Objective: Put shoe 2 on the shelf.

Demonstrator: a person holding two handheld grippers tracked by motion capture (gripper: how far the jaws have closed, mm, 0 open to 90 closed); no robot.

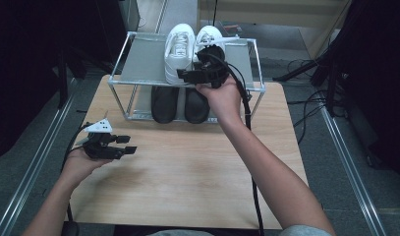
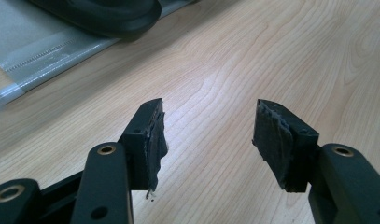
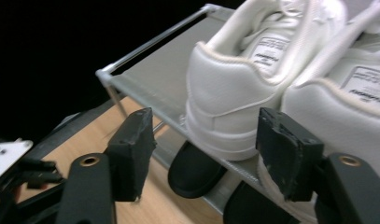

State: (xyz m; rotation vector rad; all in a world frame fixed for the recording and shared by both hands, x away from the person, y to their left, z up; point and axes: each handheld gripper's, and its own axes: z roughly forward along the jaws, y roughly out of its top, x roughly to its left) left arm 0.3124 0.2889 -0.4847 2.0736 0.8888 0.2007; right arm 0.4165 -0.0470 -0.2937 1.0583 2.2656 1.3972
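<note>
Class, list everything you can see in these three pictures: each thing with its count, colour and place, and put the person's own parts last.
White shoes: two, white, side by side on the rack's top shelf.
Black shoes: two, black, side by side on the rack's bottom shelf.
Shoe rack: one, grey shelves in a silver frame, at the table's far edge.
Table: one, light wood.
Left gripper: one, black, low over the table's left side, jaws open and empty.
Right gripper: one, black, at the white shoes' heels, jaws open.
Forearms: two, coming in from the bottom.
</note>
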